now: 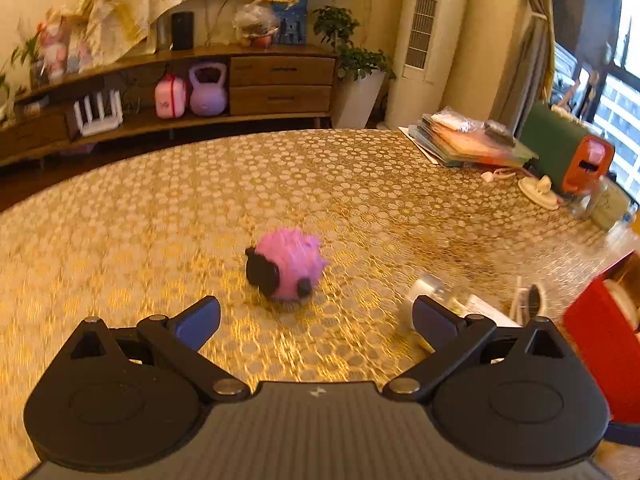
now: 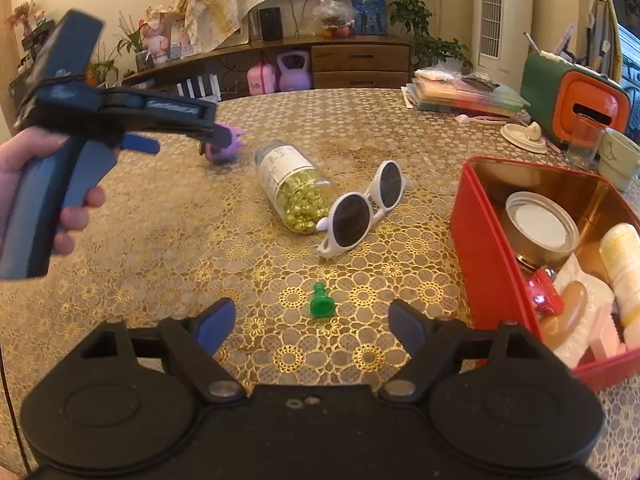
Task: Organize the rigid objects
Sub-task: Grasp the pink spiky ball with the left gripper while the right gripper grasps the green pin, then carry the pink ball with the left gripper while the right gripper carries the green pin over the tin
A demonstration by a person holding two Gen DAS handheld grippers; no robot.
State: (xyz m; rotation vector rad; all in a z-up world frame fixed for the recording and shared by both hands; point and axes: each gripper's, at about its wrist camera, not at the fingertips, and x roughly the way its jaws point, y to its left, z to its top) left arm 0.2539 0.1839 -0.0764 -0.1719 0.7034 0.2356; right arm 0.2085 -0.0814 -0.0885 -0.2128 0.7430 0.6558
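Fingers (image 1: pixel 208 320) wide apart; spiky pink toy (image 1: pixel 286 270) w/ blk spots.

On the desk (image 2: pixel 160 240): one pink toy (image 1: pixel 286 270), one jar (image 2: pixel 294 190), one pair of sunglasses (image 2: pixel 362 208), one green peg (image 2: pixel 320 302), one red tin (image 2: pixel 492 256).

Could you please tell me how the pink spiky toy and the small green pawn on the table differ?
The pink spiky toy is round, bristly and black-marked; the green pawn is smooth and plain. The toy looks bulkier. It sits before the left gripper; the pawn lies toppled before the right gripper. Both rest loose on the table.
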